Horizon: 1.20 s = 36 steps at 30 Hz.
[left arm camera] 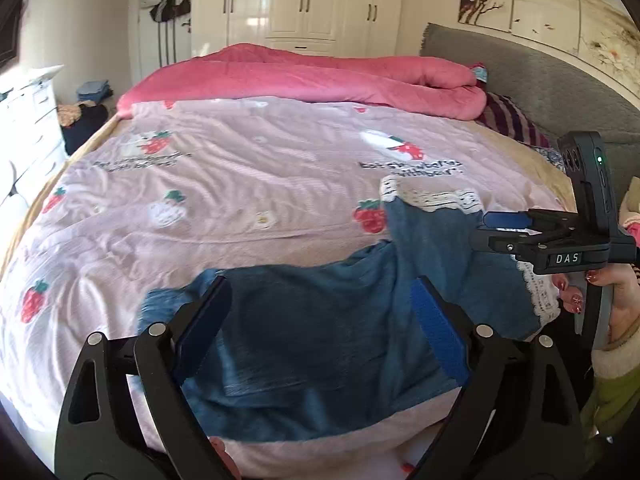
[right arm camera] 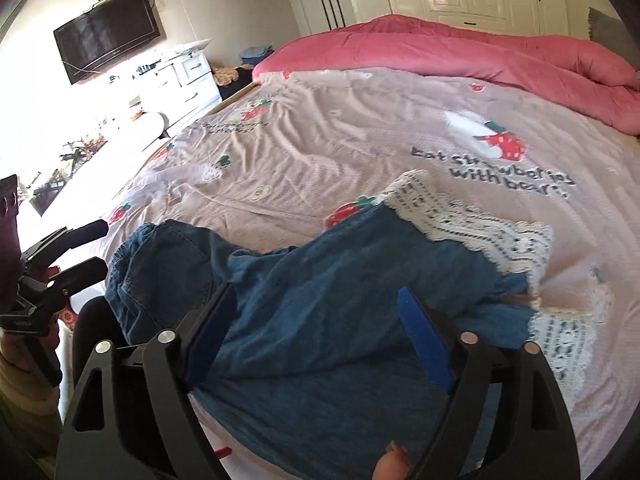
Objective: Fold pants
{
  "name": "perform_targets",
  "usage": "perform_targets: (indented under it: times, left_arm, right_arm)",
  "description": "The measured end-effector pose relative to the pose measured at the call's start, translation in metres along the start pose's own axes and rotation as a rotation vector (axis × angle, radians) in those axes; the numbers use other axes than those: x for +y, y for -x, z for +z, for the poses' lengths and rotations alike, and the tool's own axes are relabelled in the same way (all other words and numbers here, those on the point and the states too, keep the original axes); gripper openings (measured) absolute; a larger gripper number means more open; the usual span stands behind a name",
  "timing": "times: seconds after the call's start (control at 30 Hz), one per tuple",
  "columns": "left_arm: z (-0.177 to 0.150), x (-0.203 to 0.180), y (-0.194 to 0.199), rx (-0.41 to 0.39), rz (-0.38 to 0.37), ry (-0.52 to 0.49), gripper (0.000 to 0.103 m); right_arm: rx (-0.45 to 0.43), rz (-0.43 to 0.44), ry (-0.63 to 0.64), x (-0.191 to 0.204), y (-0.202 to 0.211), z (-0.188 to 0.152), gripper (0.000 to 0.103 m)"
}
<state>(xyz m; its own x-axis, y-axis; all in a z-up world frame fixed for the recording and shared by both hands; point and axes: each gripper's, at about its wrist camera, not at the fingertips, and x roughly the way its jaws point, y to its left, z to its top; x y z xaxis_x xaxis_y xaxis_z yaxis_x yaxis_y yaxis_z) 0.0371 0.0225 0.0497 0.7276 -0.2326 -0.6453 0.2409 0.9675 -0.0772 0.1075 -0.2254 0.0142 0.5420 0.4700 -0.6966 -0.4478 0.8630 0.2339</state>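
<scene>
The pants lie low in both wrist views, on the near part of the bed's pink strawberry-print sheet, already doubled into a rough heap rather than spread flat. As far as the pictures show, at least one fold looks made: the blue denim lies in overlapping layers, with the gathered waistband at the left of the right wrist view and the white patterned cuffs out to the right. The edges do not line up, one cuff sits above the other, and the cloth is rumpled, so my judgement is that the job is partway through, with squaring up and a further fold left. The left gripper stands with its jaws spread wide above the denim, nothing pinched between its blue pads; the right gripper likewise gapes over the cloth and grips nothing. The fabric looks soft and limp, a thin denim with lace-like trim at the hems. A rolled pink quilt lies across the far side of the bed, well apart from the pants.
</scene>
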Motion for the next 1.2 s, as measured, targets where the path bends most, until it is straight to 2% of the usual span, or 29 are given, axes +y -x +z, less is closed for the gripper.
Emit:
perform_targets:
  times: [0.27, 0.37, 0.43, 0.6, 0.77, 0.97, 1.2]
  left_arm:
    - [-0.005, -0.020, -0.010, 0.032, -0.040, -0.029, 0.086]
    - [-0.006, -0.026, -0.016, 0.052, -0.029, -0.032, 0.086]
    - [-0.007, -0.030, -0.020, 0.066, -0.058, -0.030, 0.086]
    - [-0.012, -0.043, -0.038, 0.111, -0.095, -0.055, 0.086]
    - [-0.018, -0.051, -0.058, 0.136, -0.136, -0.058, 0.086]
    - [-0.022, -0.058, -0.073, 0.147, -0.162, -0.070, 0.086]
    - [-0.027, -0.057, -0.081, 0.168, -0.191, -0.070, 0.070]
  right_arm:
    - [-0.008, -0.021, -0.013, -0.017, 0.008, 0.015, 0.091]
    - [0.031, -0.002, -0.024, -0.027, 0.000, 0.033, 0.092]
    - [0.046, -0.024, -0.015, -0.036, -0.007, 0.052, 0.092]
    - [0.103, -0.066, 0.030, -0.054, -0.043, 0.086, 0.092]
    - [0.172, -0.087, 0.039, -0.072, -0.084, 0.104, 0.092]
    - [0.237, -0.061, 0.019, -0.084, -0.121, 0.115, 0.092]
    - [0.300, -0.031, 0.044, -0.080, -0.143, 0.119, 0.091]
